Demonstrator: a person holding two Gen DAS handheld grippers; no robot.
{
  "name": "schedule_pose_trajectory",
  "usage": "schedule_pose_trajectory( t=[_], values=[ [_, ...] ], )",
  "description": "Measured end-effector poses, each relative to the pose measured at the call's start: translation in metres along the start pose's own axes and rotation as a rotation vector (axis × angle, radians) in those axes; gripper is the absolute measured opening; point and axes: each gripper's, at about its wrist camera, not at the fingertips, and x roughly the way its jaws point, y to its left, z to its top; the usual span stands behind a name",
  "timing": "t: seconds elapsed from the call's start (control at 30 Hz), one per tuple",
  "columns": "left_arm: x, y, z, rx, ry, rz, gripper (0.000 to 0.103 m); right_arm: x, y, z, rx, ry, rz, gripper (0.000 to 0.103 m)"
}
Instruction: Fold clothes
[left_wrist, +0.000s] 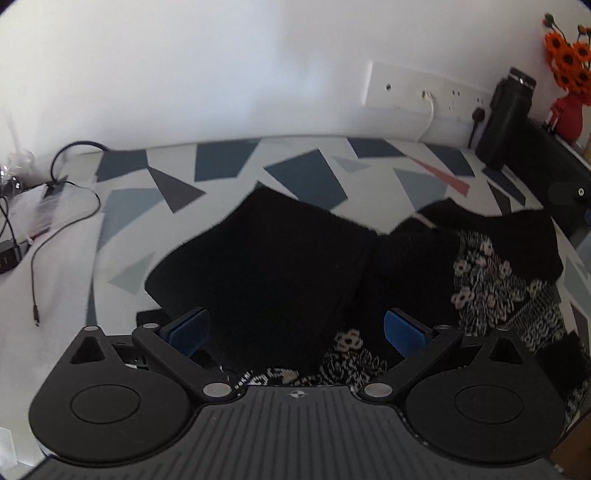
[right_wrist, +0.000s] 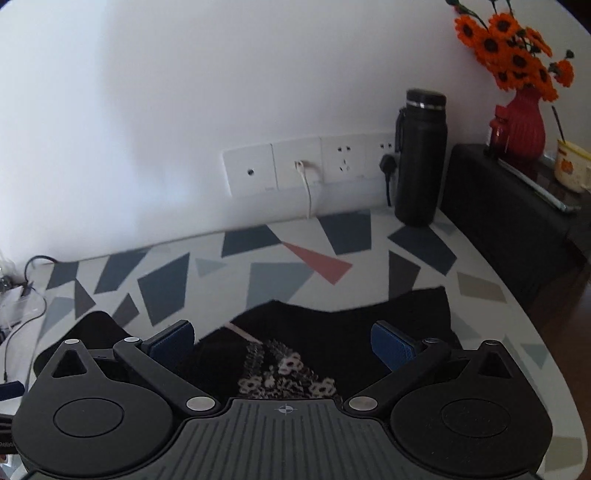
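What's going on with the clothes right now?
Left gripper open, holding nothing. Right gripper open, holding nothing. Black floral garment lies rumpled on patterned tablecloth, partly folded. Nothing in the way.

The patterned tabletop (right_wrist: 280, 280) bears a black-and-floral garment (left_wrist: 295, 266), black flask (right_wrist: 419, 162) and cables (left_wrist: 62, 229).

The left gripper (left_wrist: 295, 330) hung above the black garment (left_wrist: 266, 266) with its blue pads (left_wrist: 400, 330) spread wide and nothing between them. The garment lay partly folded on the patterned tablecloth (left_wrist: 221, 166), its floral-print cloth (left_wrist: 487, 291) showing at the right. A black bottle (left_wrist: 506, 118) stood by the wall sockets (left_wrist: 417, 90), cables (left_wrist: 62, 221) trailing at the left.
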Motion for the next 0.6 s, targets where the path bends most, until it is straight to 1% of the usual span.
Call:
schedule_pose_trajectory(
  t=[0.03, 0.13, 0.2, 0.27, 0.37, 0.43, 0.53, 0.6],
  values=[
    [0.005, -0.001, -0.002, 0.016, 0.010, -0.018, 0.102, 0.004, 0.001, -0.006, 0.033, 0.020, -0.018, 0.102],
    [0.012, -0.005, -0.002, 0.060, 0.019, -0.047, 0.102, 0.016, 0.000, -0.022, 0.096, 0.076, -0.011, 0.102],
    [0.015, -0.007, 0.003, 0.062, 0.008, -0.064, 0.102, 0.020, 0.002, -0.026, 0.103, 0.100, -0.008, 0.102],
    [0.016, -0.008, 0.011, 0.051, -0.024, -0.069, 0.102, 0.023, 0.003, -0.020, 0.073, 0.098, 0.002, 0.102],
    [0.022, -0.013, 0.024, 0.055, -0.069, -0.018, 0.102, 0.034, 0.004, -0.002, 0.015, 0.066, 0.018, 0.102],
    [0.028, -0.019, 0.031, 0.069, -0.070, 0.022, 0.102, 0.048, 0.002, 0.012, -0.003, 0.060, 0.033, 0.102],
    [0.039, -0.026, 0.037, 0.101, -0.060, 0.065, 0.102, 0.085, -0.001, 0.028, -0.032, 0.096, 0.099, 0.102],
    [0.050, -0.033, 0.039, 0.147, -0.036, 0.115, 0.102, 0.113, 0.005, 0.030, -0.114, 0.135, 0.117, 0.102]
  ],
)
